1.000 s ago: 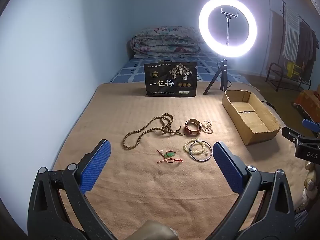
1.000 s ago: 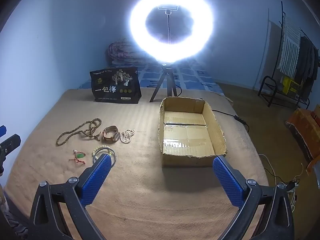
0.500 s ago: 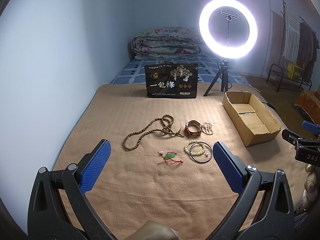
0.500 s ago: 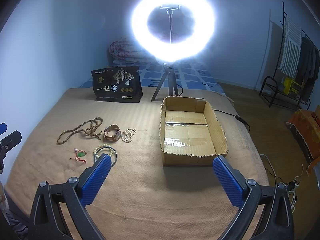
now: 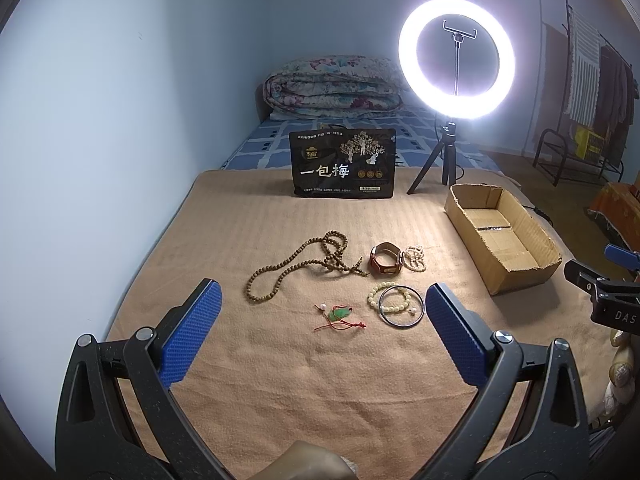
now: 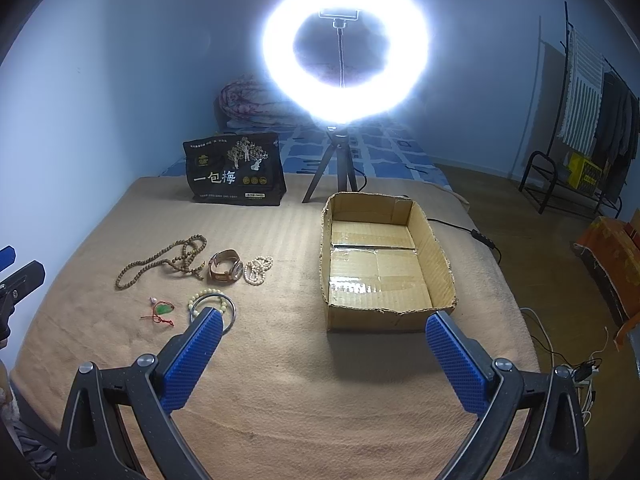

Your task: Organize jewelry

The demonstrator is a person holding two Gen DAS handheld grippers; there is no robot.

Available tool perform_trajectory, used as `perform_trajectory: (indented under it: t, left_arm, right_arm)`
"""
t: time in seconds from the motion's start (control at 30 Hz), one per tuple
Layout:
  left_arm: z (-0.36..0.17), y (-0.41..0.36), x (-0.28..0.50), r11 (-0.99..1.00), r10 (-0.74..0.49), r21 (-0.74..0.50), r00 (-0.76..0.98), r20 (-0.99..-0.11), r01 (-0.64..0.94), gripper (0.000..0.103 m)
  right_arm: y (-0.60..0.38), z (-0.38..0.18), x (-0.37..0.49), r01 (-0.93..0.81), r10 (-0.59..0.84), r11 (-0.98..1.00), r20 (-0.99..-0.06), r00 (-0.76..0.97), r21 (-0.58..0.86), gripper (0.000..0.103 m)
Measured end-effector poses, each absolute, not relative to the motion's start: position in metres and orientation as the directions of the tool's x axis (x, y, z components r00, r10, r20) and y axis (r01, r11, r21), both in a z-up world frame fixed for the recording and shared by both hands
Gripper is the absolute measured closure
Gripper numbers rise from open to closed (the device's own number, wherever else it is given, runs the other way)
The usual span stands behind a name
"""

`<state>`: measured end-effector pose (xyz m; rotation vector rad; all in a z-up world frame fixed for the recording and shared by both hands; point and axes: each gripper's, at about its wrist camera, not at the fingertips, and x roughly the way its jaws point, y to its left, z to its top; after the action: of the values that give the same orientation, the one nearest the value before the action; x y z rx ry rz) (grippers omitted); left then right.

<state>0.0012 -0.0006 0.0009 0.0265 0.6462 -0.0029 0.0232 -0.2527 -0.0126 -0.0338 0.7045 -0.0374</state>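
Tan blanket (image 5: 280, 380) on bed: jewelry (loose cluster) (image 5: 384, 264), cardboard box (image 5: 516, 264), black pouch (image 5: 344, 164).

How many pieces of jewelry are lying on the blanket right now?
6, all left of the cardboard box: brown bead necklace, wristwatch, pearl strand, pale bead bracelet overlapping a metal bangle, green pendant.

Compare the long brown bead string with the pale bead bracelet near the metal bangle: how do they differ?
The long brown bead string is dark wood-coloured; the pale bead bracelet is cream.
The string is much longer and lies in a loose trail with a tangled bunch at one end; the bracelet forms one small neat ring.
The string lies apart from the metal bangle; the bracelet overlaps it.
Both are beaded and lie flat on the tan blanket, outside the cardboard box.
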Motion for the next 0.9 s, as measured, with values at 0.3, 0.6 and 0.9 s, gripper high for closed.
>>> perform_trajectory:
  t: [0.3, 0.6, 0.9]
  left_arm:
    - [0.0007, -0.0007, 0.0006, 1.000, 0.005, 0.023, 0.799, -0.601, 0.011, 0.000]
    - [0.0005, -0.0006, 0.0002, 1.000, 0.005, 0.023, 0.800, -0.600, 0.010, 0.000]
    - [0.0004, -0.0008, -0.0002, 1.000, 0.005, 0.022, 0.799, -0.601, 0.010, 0.000]
  right_arm:
    - [-0.2529, -0.0130, 0.0231, 0.022, -0.044, 0.999, -0.646, 0.762, -0.043, 0.000]
    - [-0.2529, -0.0128, 0.0234, 0.022, -0.044, 0.999, -0.647, 0.761, -0.042, 0.000]
    - [-0.2529, -0.0133, 0.0233, 0.022, -0.043, 0.999, -0.647, 0.761, -0.041, 0.000]
